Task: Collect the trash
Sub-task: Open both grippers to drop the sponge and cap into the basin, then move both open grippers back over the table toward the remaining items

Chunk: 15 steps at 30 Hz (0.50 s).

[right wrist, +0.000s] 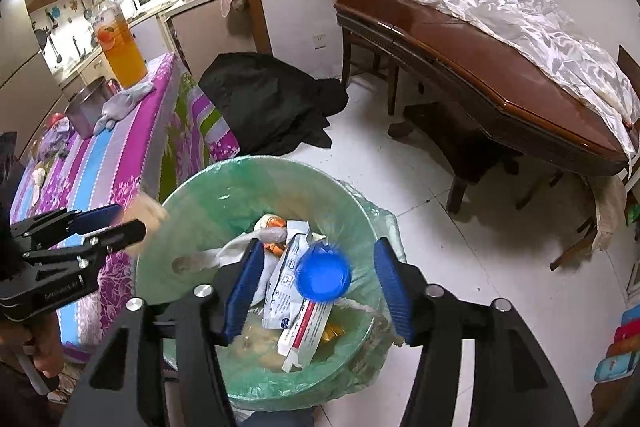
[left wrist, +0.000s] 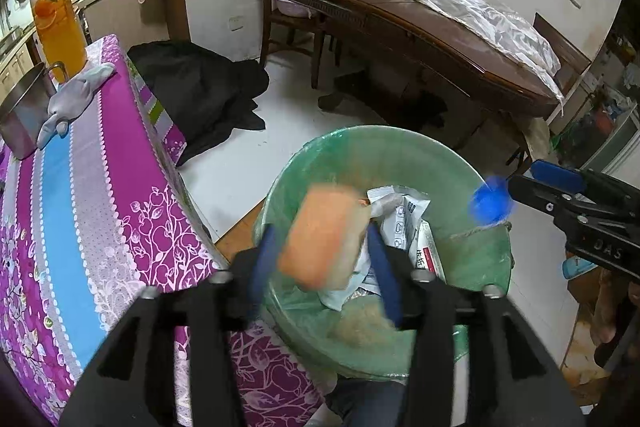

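Note:
A trash bin with a green liner (left wrist: 476, 259) (right wrist: 192, 203) stands on the floor and holds wrappers and paper (right wrist: 296, 291). My left gripper (left wrist: 324, 267) is open over the bin; a blurred orange piece (left wrist: 320, 235) is in mid-air between its jaws, not gripped. It shows as a pale blur (right wrist: 150, 213) in the right wrist view. My right gripper (right wrist: 320, 291) is open over the bin; a blurred blue cap (right wrist: 323, 277) is in mid-air between its jaws. The cap also shows in the left wrist view (left wrist: 491, 203) off the right gripper's tip.
A table with a purple and blue cloth (left wrist: 92, 195) stands left of the bin, with an orange drink jug (left wrist: 58, 27), a metal pot (left wrist: 22, 115) and a grey cloth (left wrist: 76, 95). A black garment (right wrist: 268, 99) lies on the floor. A wooden table (right wrist: 500, 67) is at the right.

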### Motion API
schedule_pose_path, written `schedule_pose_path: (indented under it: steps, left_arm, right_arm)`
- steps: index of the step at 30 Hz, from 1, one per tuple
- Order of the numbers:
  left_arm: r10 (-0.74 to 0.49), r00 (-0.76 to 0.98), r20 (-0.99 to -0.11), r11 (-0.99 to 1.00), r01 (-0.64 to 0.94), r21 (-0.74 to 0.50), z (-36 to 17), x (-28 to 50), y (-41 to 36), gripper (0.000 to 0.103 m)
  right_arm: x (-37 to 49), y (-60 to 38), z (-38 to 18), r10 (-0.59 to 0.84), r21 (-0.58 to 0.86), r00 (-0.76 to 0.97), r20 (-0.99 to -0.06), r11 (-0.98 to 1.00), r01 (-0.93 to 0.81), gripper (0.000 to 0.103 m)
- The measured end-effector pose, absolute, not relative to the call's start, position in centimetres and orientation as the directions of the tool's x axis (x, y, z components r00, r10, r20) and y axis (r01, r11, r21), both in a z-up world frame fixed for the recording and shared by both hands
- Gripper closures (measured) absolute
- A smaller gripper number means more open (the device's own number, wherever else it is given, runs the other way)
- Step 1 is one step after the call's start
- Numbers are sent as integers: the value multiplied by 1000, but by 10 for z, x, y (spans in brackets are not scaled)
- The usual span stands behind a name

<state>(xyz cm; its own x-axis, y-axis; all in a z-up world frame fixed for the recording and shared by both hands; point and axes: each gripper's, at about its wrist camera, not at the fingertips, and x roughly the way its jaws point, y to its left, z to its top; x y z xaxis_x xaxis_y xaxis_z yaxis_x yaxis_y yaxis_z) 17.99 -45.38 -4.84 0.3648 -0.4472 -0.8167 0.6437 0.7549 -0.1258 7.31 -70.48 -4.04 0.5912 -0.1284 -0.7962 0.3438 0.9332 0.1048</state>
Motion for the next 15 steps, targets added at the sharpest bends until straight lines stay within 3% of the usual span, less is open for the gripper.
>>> schedule_pose_path:
  steps: [4,15]
  left_arm:
    - [-446,365,-817,758,640,-127,-49,182,-452,48]
    - [-444,370,-816,760,638,-124,-49,181,-452,48]
  right_arm:
    - [72,-705,-39,-126,112,598,-792,932,344,45]
    - [70,-707,-42,-120,117,598,-793,932,343,44]
